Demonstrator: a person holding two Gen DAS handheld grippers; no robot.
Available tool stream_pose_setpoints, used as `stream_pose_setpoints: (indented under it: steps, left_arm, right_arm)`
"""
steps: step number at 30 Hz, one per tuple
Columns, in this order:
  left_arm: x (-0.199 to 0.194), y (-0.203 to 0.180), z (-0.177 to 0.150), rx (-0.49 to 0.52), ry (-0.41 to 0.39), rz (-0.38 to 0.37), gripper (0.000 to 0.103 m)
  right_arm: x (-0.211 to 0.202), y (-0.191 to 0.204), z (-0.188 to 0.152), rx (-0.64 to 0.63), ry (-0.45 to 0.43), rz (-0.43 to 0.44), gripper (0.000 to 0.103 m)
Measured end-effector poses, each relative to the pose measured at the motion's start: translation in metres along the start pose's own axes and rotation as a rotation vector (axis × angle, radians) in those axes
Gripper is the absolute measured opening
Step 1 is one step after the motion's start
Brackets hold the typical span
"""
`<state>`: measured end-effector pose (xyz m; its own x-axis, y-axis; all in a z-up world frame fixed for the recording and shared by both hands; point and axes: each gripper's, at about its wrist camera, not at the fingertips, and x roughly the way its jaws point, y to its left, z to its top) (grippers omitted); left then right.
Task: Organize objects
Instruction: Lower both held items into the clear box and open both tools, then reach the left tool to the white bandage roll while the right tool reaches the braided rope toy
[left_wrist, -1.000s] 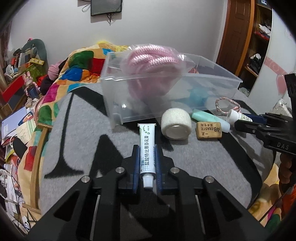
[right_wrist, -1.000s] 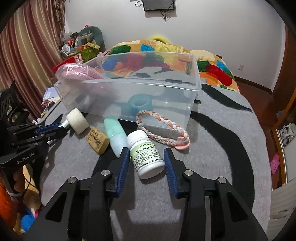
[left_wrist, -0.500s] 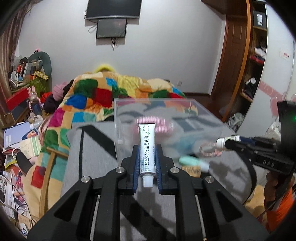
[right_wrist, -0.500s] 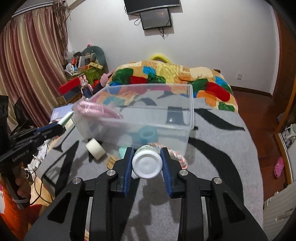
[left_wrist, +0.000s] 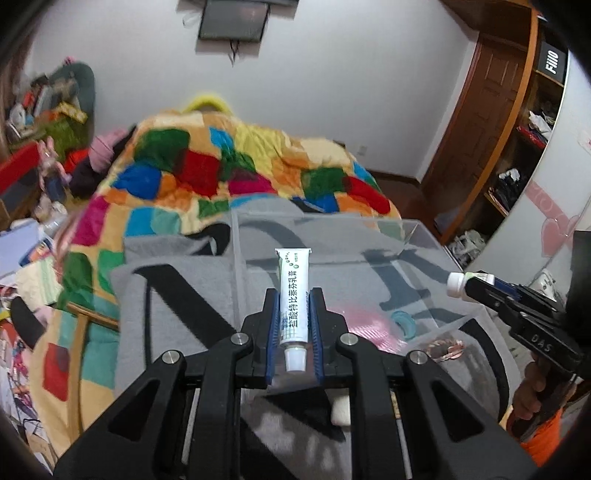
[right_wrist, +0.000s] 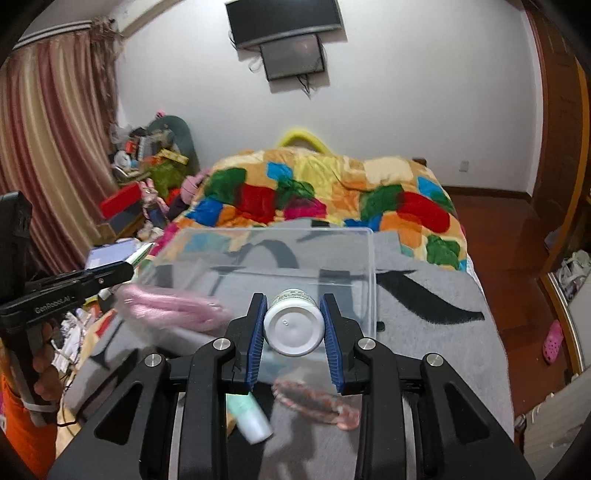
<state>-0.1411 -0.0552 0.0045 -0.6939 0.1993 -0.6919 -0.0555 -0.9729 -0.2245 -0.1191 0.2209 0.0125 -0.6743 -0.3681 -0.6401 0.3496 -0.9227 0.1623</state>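
Left gripper (left_wrist: 293, 328): my fingers clamped narrow on the ointment tube (left_wrist: 293, 295), centre of the left wrist view, cap toward the camera.
Ointment tube: raised above the clear bin (left_wrist: 410, 236), its flat end pointing up-frame.
Clear bin: mid-frame on the grey blanket (left_wrist: 177, 295); the pink rope (right_wrist: 170, 306) lay inside at its left, blurred.
Right gripper (right_wrist: 293, 328): my fingers closed on the white bottle (right_wrist: 293, 326), centre of the right wrist view, lid facing the camera, over the bin's near wall.
Teal tube (right_wrist: 249, 419): lower centre, on the blanket outside the bin.
Braided bracelet (right_wrist: 317, 404): just right of the teal tube, blurred.
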Motion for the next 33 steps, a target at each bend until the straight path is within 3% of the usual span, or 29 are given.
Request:
stream_pose_setpoints:
  steps: [6, 9, 21, 26, 33]
  left_arm:
    - [0.021, 0.005, 0.003, -0.02, 0.055, -0.016, 0.016]
    - [0.02, 0.001, 0.002, -0.006, 0.056, 0.005, 0.022]
    - [-0.02, -0.025, -0.01, 0.092, -0.034, 0.086, 0.047]
    - [-0.04, -0.035, -0.026, 0.128, -0.08, 0.114, 0.064]
    - [-0.039, -0.046, -0.055, 0.162, -0.045, 0.103, 0.068]
  right_arm:
    - [0.035, -0.003, -0.003, -0.003, 0.096, -0.015, 0.027]
    - [0.04, -0.003, -0.006, -0.009, 0.126, -0.001, 0.027]
    - [-0.001, 0.005, -0.014, -0.078, 0.082, -0.005, 0.045]
    - [-0.02, -0.004, -0.027, -0.092, 0.066, -0.022, 0.054]
    - [-0.015, -0.027, -0.056, -0.057, 0.122, -0.079, 0.057]
